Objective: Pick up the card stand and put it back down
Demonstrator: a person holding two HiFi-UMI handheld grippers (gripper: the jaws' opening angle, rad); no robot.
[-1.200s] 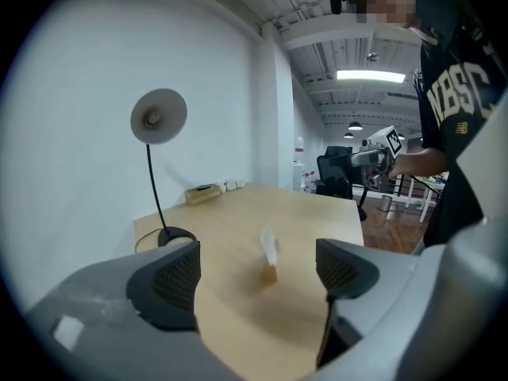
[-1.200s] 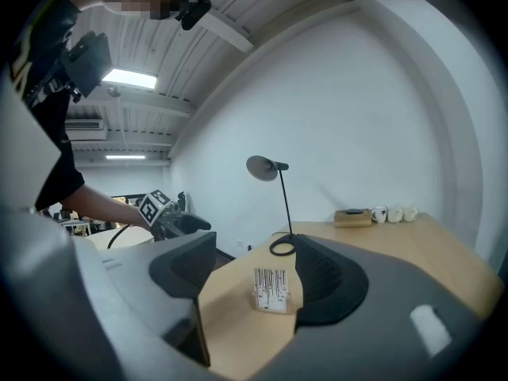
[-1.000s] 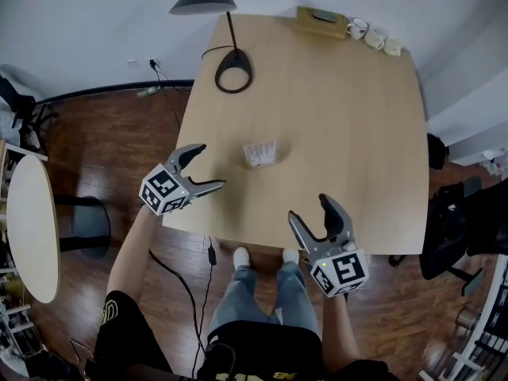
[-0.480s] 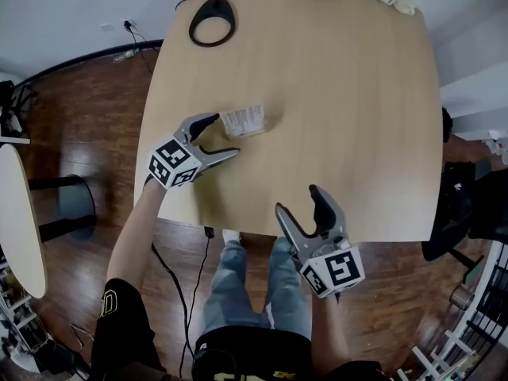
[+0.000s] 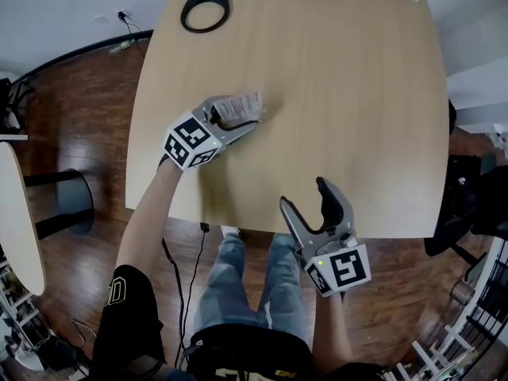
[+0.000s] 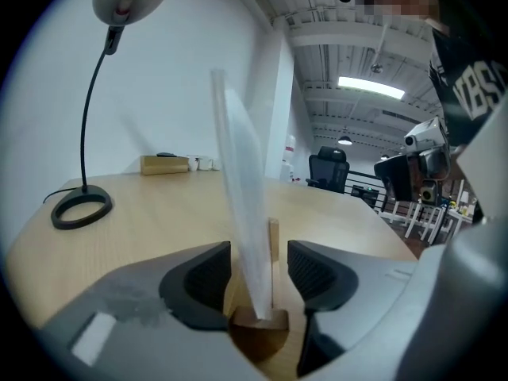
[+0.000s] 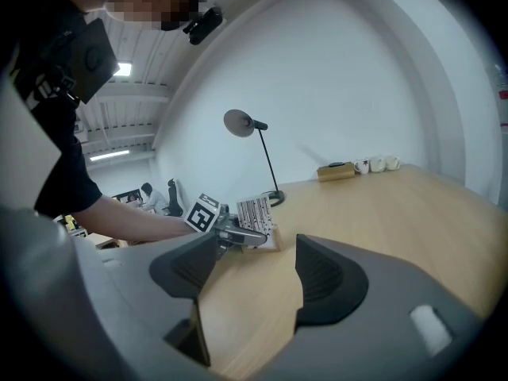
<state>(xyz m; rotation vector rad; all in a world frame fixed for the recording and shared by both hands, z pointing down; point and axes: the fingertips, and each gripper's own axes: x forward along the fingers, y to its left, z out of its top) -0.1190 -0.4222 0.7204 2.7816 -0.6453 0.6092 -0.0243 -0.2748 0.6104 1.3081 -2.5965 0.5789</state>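
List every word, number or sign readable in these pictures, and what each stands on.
"VBS", cut off: white letters on the person's black shirt.
Dark print on the white card in the wooden card stand: too small to read.
Yellow characters on the black shorts: unclear.
Left gripper and right gripper cubes: square patterns, no words.

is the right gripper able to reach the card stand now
Probably not cleanly: the left gripper, jaws just closing, has the card stand between them. The right gripper is open, with bare table ahead.
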